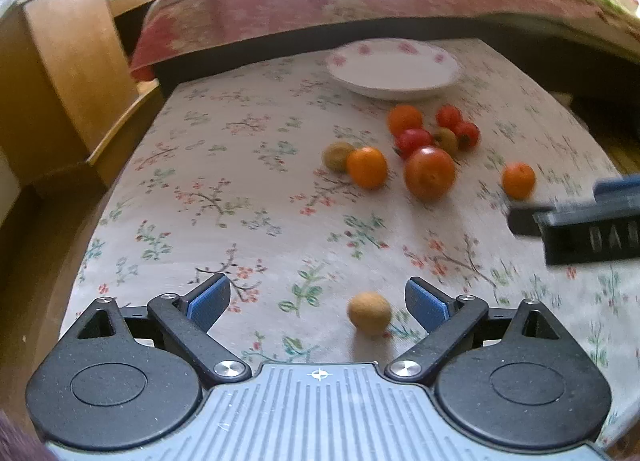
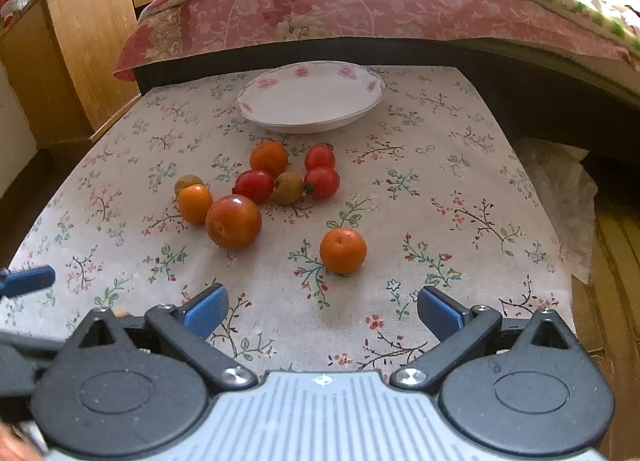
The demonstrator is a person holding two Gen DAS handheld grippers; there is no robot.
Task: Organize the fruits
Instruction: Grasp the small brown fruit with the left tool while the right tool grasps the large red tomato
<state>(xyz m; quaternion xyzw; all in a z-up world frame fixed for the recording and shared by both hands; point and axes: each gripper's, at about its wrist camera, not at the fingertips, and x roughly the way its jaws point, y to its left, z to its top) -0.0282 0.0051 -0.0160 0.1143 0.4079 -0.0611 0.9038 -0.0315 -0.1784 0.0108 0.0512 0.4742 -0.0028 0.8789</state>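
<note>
A white plate (image 2: 280,123) with pink flowers on its rim stands empty at the far side of the floral tablecloth (image 2: 460,189). In front of it lie several fruits: a large tomato (image 2: 233,221), small oranges (image 2: 269,157), red cherry tomatoes (image 2: 322,182) and brownish longans (image 2: 287,188). One orange (image 2: 343,250) lies apart, just ahead of my open right gripper (image 2: 322,311). A single tan longan (image 1: 369,313) lies between the fingers of my open left gripper (image 1: 318,301), nearer the right one. The plate (image 1: 394,89) and the fruit cluster (image 1: 429,177) lie further ahead.
A bed with a red floral quilt (image 2: 320,9) runs behind the table. A wooden cabinet (image 2: 80,49) stands at the left. The table drops off at the right, with a plastic bag (image 2: 560,189) on the floor there. The right gripper's body (image 1: 588,229) enters the left wrist view.
</note>
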